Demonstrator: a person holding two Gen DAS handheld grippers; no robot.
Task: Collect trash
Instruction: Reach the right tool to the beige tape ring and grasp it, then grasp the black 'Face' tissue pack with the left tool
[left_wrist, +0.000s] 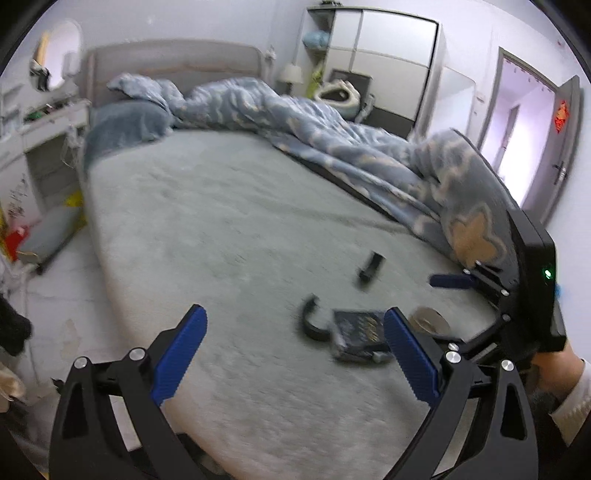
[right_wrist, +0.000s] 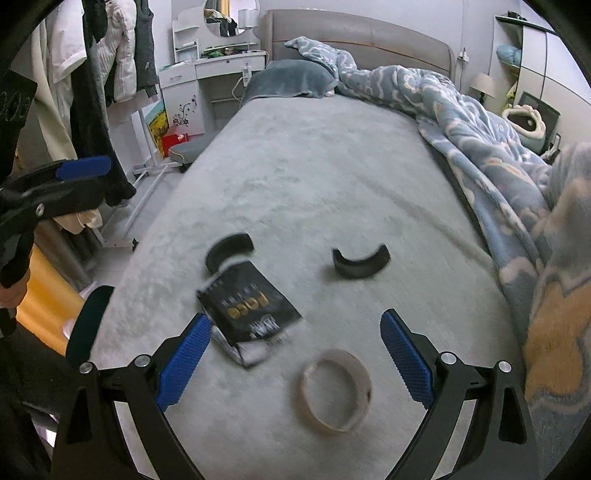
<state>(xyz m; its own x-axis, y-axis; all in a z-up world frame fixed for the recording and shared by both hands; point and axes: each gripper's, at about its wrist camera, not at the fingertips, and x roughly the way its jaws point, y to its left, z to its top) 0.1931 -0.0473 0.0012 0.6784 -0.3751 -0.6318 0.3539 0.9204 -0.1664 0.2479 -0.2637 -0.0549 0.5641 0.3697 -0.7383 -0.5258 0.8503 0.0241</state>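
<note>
Trash lies on the grey bed (right_wrist: 314, 177): a black snack wrapper (right_wrist: 248, 309), a tan tape ring (right_wrist: 335, 391) and two curved black pieces (right_wrist: 229, 249) (right_wrist: 360, 264). My right gripper (right_wrist: 295, 332) is open and empty, low over the bed, with the ring and the wrapper's edge between its fingers. My left gripper (left_wrist: 295, 328) is open and empty; the wrapper (left_wrist: 360, 334), one curved piece (left_wrist: 312, 321), the other black piece (left_wrist: 371, 267) and the ring (left_wrist: 430, 319) lie ahead of it to the right. The right gripper also shows in the left wrist view (left_wrist: 450, 281).
A rumpled blue duvet (right_wrist: 498, 155) covers the bed's right side. Pillow (right_wrist: 291, 83) and headboard stand at the far end. White dresser (right_wrist: 207, 74), hanging clothes (right_wrist: 96, 74) and a stool stand left of the bed. Wardrobe (left_wrist: 380, 55) and open door (left_wrist: 532, 129) are to the right.
</note>
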